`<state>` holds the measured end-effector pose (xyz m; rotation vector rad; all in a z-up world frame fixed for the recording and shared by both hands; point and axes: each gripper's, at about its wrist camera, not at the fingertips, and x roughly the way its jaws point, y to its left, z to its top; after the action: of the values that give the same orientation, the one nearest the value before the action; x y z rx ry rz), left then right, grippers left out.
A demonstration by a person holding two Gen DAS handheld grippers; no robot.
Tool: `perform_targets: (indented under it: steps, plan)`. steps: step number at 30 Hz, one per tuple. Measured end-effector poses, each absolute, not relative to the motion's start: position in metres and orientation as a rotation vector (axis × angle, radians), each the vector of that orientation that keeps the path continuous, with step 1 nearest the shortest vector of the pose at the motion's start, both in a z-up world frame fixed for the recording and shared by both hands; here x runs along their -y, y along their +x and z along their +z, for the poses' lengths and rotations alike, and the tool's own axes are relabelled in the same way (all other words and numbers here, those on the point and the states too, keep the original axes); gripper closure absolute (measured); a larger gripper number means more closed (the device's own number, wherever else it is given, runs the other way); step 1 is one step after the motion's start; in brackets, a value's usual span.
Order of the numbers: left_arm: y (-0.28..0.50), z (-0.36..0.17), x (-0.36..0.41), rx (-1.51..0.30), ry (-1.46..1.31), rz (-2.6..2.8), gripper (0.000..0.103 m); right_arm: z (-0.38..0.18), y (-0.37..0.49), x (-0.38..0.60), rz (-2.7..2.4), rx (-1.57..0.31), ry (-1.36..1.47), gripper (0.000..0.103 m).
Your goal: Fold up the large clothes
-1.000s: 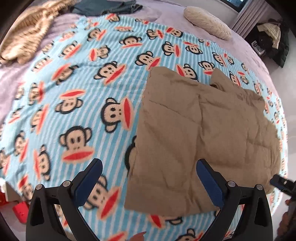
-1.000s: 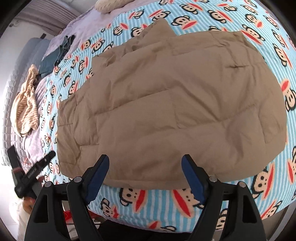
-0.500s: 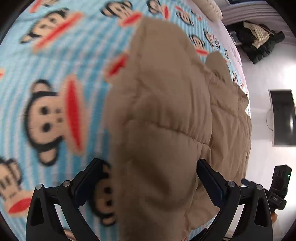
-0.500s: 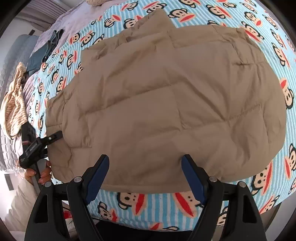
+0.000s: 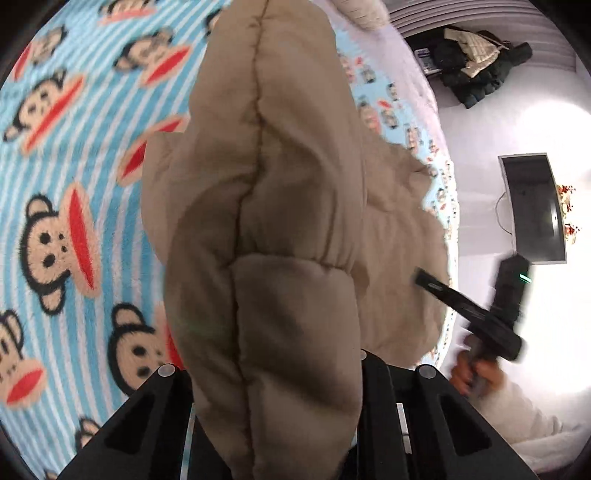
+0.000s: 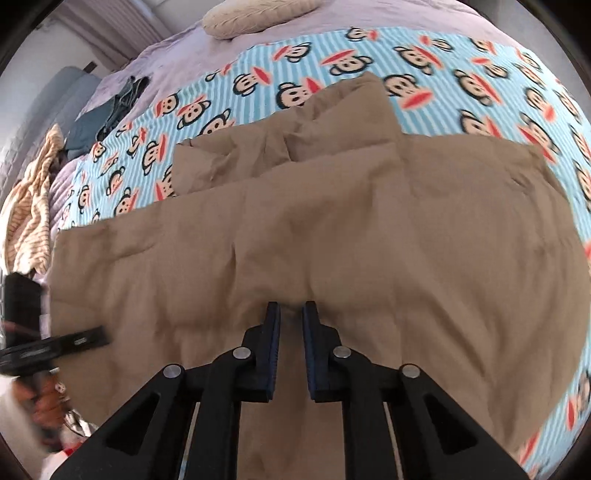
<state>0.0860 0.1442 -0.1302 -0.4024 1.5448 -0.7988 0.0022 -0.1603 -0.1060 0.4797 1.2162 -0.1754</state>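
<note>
A tan quilted jacket (image 6: 332, 236) lies spread on a blue striped monkey-print blanket (image 6: 443, 74) on the bed. My right gripper (image 6: 291, 332) is shut on the jacket's near hem, pinching a fold between its blue pads. In the left wrist view the jacket (image 5: 266, 240) bulges up close to the lens and hides the fingertips; my left gripper (image 5: 273, 373) is shut on its near corner. The right gripper also shows in the left wrist view (image 5: 436, 288), and the left gripper shows at the left edge of the right wrist view (image 6: 85, 339).
A beige pillow (image 6: 258, 14) lies at the head of the bed. Dark teal clothes (image 6: 110, 114) and a striped tan garment (image 6: 29, 206) lie at the far left. A dark coat pile (image 5: 476, 70) and a monitor (image 5: 535, 206) stand beyond the bed.
Both grippers moved in from open above the jacket and shut on its near edge. The left one has lifted its corner, bunching the fabric towards the camera.
</note>
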Motion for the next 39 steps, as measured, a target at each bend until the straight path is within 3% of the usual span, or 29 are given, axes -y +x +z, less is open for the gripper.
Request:
perform_targets:
  steps: [6,11,17,22,24,27,28,35,37,38,39]
  plan:
    - [0.056,-0.051,-0.096,-1.449,-0.400,-0.845,0.081,-0.136,0.024,0.176,-0.085,-1.237,0.560,0.090]
    - [0.035,-0.014,-0.025,-1.444,-0.337,-0.866,0.081,-0.160,0.028,0.197,-0.011,-1.250,0.685,0.094]
    - [0.025,-0.007,0.047,-1.487,-0.259,-0.848,0.081,-0.174,0.026,0.215,0.033,-1.241,0.807,0.098]
    - [0.015,-0.004,0.093,-1.505,-0.206,-0.874,0.080,-0.154,0.003,0.251,0.030,-1.229,0.907,0.098]
    - [0.012,-0.004,0.109,-1.519,-0.194,-0.896,0.079,-0.137,-0.023,0.276,0.004,-1.186,0.927,0.093]
    - [0.007,-0.019,0.134,-1.569,-0.280,-1.000,0.041,-0.121,-0.064,0.309,-0.066,-1.132,0.963,0.093]
    - [0.007,-0.026,0.143,-1.584,-0.329,-1.035,0.033,-0.118,-0.073,0.318,-0.082,-1.121,0.974,0.093]
    - [0.003,-0.078,0.214,-1.641,-0.280,-1.234,0.032,-0.105,-0.149,0.356,-0.219,-1.071,1.025,0.093]
    - [0.002,-0.087,0.225,-1.624,-0.229,-1.232,0.032,-0.100,-0.167,0.354,-0.240,-1.072,1.020,0.088]
    - [0.001,-0.092,0.230,-1.620,-0.211,-1.224,0.032,-0.096,-0.175,0.353,-0.248,-1.070,1.014,0.075]
    - [0.000,-0.094,0.234,-1.615,-0.202,-1.218,0.032,-0.089,-0.185,0.351,-0.257,-1.060,1.010,0.055]
